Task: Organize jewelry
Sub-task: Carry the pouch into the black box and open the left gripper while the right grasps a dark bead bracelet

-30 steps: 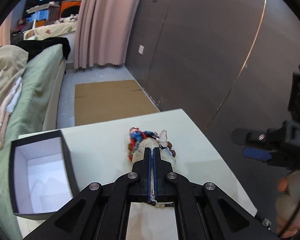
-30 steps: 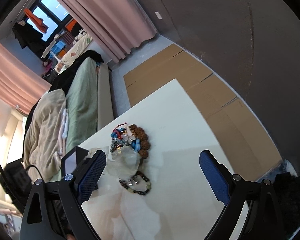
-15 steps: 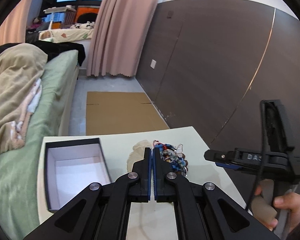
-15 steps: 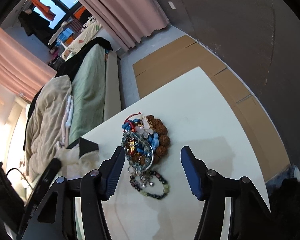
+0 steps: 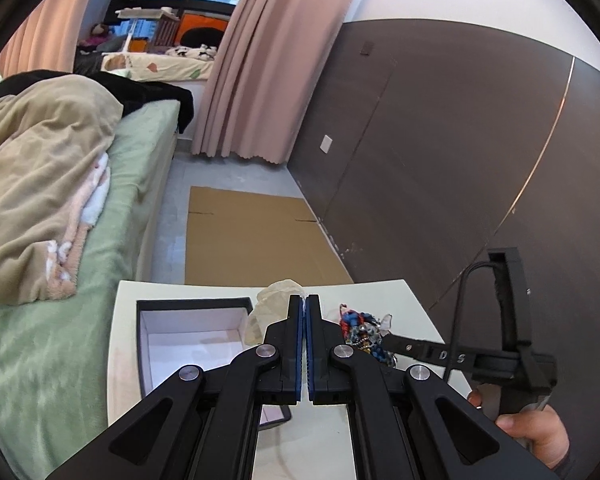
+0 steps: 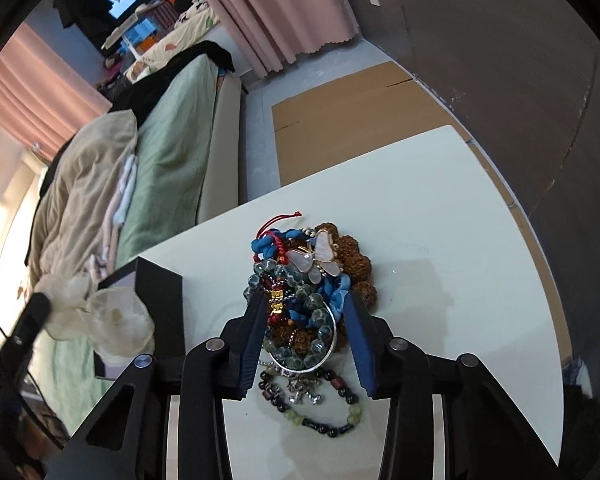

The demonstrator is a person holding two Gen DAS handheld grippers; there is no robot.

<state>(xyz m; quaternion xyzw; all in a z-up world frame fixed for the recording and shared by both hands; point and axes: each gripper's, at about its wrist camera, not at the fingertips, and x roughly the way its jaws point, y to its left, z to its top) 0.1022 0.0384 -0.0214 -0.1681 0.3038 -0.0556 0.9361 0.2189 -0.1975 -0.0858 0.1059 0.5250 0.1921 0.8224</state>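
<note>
The left wrist view is showing the left gripper (image 5: 304,304) with its blue-padded fingers pressed together on a crumpled translucent plastic bag (image 5: 270,304), which is bulging out past the tips beside the open black box with a white lining (image 5: 192,340). This view is also taking in the right gripper (image 5: 396,340) from the side, its black finger reaching into the pile of tangled jewelry (image 5: 362,334), with the person's right hand (image 5: 536,436) wrapping the handle at the lower right edge.

The right wrist view is looking down on what the other view is mostly hiding: the pile of tangled jewelry (image 6: 308,288) in detail. The right gripper (image 6: 306,312) is standing with its jaws apart, straddling the near half of the pile, clamping nothing. Between the pads are lying a green glass bead bracelet (image 6: 304,320) and a thin silver bangle (image 6: 320,360). Farther back, a pearly butterfly pendant with a gold rim (image 6: 316,258) is resting on a string of knobbly brown seed beads (image 6: 354,258), beside blue cord (image 6: 270,246) and red braided cord (image 6: 276,226). A bracelet of dark and pale green beads (image 6: 320,420) is lying nearest the camera, just under the fingers.

Everything is sitting on a white tabletop (image 6: 440,260). Beyond it, flattened brown cardboard (image 5: 252,236) is covering the grey floor, a bed with a green sheet and beige blanket (image 5: 48,168) is standing on the left, and pink curtains (image 5: 272,60) are hanging next to a dark brown panelled wall (image 5: 440,160).
</note>
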